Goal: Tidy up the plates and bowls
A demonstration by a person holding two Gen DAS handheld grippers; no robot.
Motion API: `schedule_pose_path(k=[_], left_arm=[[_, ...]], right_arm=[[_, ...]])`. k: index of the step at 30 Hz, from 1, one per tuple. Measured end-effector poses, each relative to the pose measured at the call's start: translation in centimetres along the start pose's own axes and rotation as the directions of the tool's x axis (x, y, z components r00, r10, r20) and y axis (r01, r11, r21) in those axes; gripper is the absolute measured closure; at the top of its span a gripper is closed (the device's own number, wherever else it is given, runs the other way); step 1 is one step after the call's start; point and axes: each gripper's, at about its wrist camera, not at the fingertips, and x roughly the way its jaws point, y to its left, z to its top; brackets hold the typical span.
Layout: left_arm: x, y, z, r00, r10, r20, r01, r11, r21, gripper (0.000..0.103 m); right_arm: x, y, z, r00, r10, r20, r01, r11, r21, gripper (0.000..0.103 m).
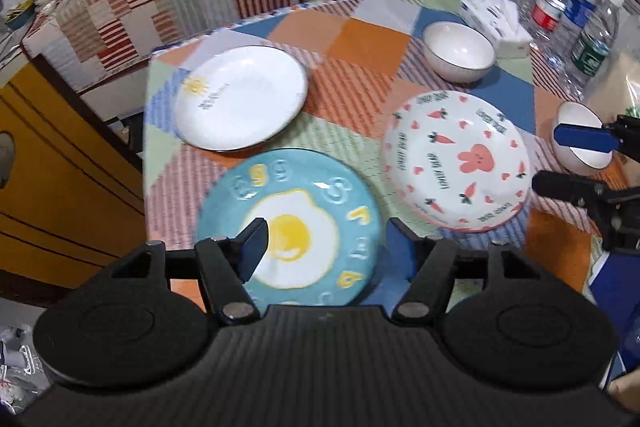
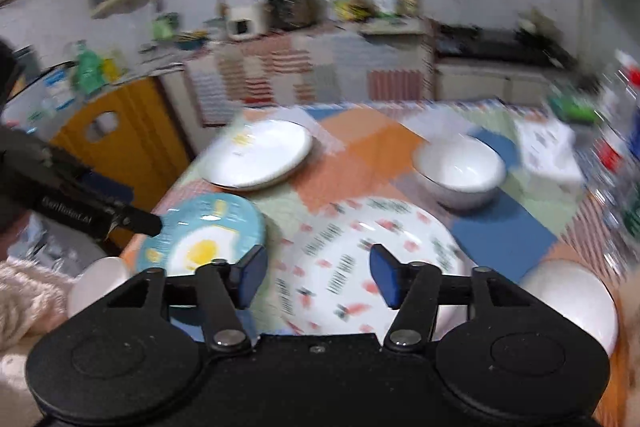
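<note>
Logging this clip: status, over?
Both grippers, left and right, open, empty. Egg plate, rabbit plate, white plate, bowl unstacked. Nothing blocking.

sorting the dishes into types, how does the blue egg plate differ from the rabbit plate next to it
The blue egg plate is blue all over with one fried egg in the middle; the rabbit plate is white, with small carrots, hearts and a pink rabbit. The egg plate looks shallow and flat, the rabbit plate deeper with raised sides. Both are round, empty and sit upright on the tablecloth.
</note>
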Motion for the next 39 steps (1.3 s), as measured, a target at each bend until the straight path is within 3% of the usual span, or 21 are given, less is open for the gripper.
schedule_pose_path(k=[4,7,11,13,16,21,25,30,34,35,36,39], left_arm=[[-0.1,3.0,-0.8,0.998,0.057,0.013,-0.057,0.998,-0.013,0.036],[0.7,5.1,-1.4,0.998,0.068,0.012,-0.068,0.997,-0.034,0.032],[2.6,7.6,-2.4,0.997,0.079,0.013,-0.078,0.995,-0.065,0.031],[3.8,8.4,-2.8,0.996,0.091,0.007,-0.090,0.994,-0.064,0.031],[5.8,9.7,-3.7,0.996,0.092,0.008,-0.090,0.991,-0.102,0.031],[8.6,11.2,-4.5,0.996,0.090,-0.014,-0.091,0.987,-0.130,0.031],[10.7,12.4,-4.8,0.998,0.041,-0.049,-0.049,0.983,-0.177,0.031],[12.7,13.3,-5.2,0.997,-0.036,-0.066,0.021,0.979,-0.204,0.031],[13.6,13.9,-5.6,0.995,-0.037,-0.088,0.016,0.973,-0.229,0.035],[13.7,14.0,-5.7,0.995,-0.036,-0.091,0.013,0.972,-0.237,0.038],[13.9,14.1,-5.8,0.995,-0.040,-0.095,0.015,0.970,-0.243,0.046],[14.4,14.1,-5.9,0.994,-0.046,-0.104,0.018,0.968,-0.252,0.065]], right_arm=[[1.3,2.9,0.6,0.996,0.051,0.077,-0.042,0.992,-0.118,0.026],[2.8,4.4,0.4,0.981,0.094,0.169,-0.061,0.980,-0.192,0.010],[5.9,5.3,0.5,0.969,0.101,0.225,-0.060,0.982,-0.179,0.010],[7.6,5.5,0.7,0.975,0.118,0.186,-0.094,0.987,-0.133,0.010],[10.0,5.6,0.6,0.984,0.168,0.050,-0.167,0.986,-0.031,0.011],[12.3,6.3,-2.2,0.973,0.218,-0.079,-0.213,0.974,0.072,0.011],[12.9,7.2,-4.5,0.960,0.241,-0.142,-0.229,0.969,0.095,0.012],[13.8,7.1,-6.2,0.957,0.240,-0.161,-0.209,0.959,0.190,0.018],[14.6,7.2,-6.6,0.962,0.232,-0.147,-0.194,0.952,0.238,0.033],[14.9,7.3,-6.6,0.963,0.227,-0.147,-0.188,0.952,0.242,0.048],[15.2,7.5,-6.5,0.963,0.225,-0.152,-0.185,0.954,0.237,0.055],[16.1,7.9,-6.4,0.966,0.192,-0.172,-0.155,0.965,0.210,0.066]])
